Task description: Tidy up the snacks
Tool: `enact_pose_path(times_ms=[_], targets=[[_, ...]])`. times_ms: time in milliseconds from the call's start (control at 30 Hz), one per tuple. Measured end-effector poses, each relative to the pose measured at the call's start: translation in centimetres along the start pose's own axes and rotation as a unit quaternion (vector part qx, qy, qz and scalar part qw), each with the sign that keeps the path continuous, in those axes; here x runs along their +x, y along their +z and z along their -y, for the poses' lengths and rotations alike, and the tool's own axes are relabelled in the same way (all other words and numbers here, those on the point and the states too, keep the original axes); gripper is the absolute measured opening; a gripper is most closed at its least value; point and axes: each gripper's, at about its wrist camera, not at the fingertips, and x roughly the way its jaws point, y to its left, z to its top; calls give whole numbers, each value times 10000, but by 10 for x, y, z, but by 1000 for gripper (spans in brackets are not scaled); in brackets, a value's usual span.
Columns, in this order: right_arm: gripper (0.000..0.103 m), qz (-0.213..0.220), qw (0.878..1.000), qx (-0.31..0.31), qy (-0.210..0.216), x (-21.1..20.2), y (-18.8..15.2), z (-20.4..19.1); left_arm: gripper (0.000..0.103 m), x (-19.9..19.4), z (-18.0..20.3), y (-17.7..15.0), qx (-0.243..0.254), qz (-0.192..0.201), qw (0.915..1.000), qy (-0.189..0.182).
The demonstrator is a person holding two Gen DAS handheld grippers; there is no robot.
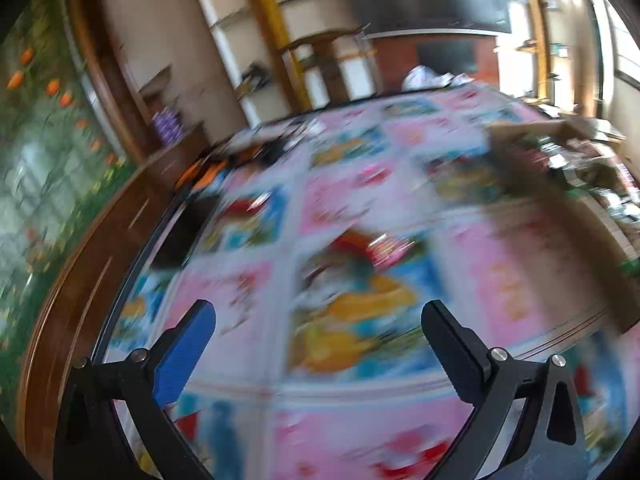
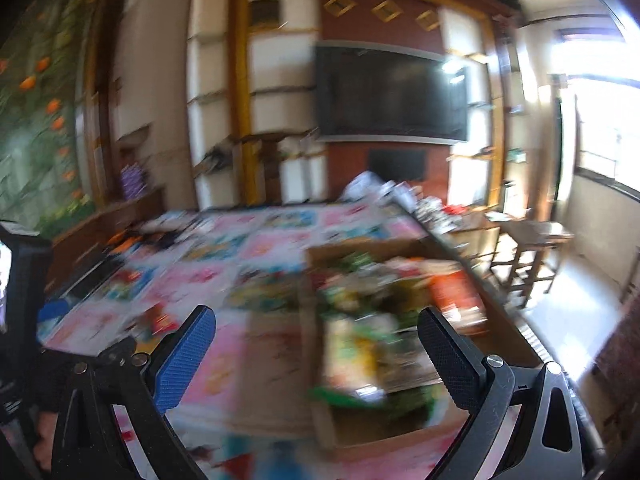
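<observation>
Right now my right tongs (image 2: pixel 316 354), spread wide and empty like the left tongs (image 1: pixel 318 344), hover nearest the cardboard snack box (image 2: pixel 320 408).

A cardboard box (image 2: pixel 360 360) is set on the table (image 2: pixel 224 364) at lower centre; snack packets (image 2: pixel 360 344) are held inside it.
</observation>
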Motion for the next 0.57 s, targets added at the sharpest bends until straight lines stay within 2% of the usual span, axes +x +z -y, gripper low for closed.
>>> enact_pose_path(times_ms=[133,267,400,567], targets=[[102,-782,9959,-182,426,30,-8,-35,103,17,-33,-11,-164,-270,9991,273],[102,-1453,9875,-290,532,56,-19,-58,103,27,-52,-18,-237,-369,9985,313],[102,-1726,9834,-379,414,69,-27,-69,103,43,-57,-20,-273,-719,9969,-179],[102,-1896,9804,-467,254,79,-30,-73,103,66,-59,-19,-251,-1140,9902,-766]])
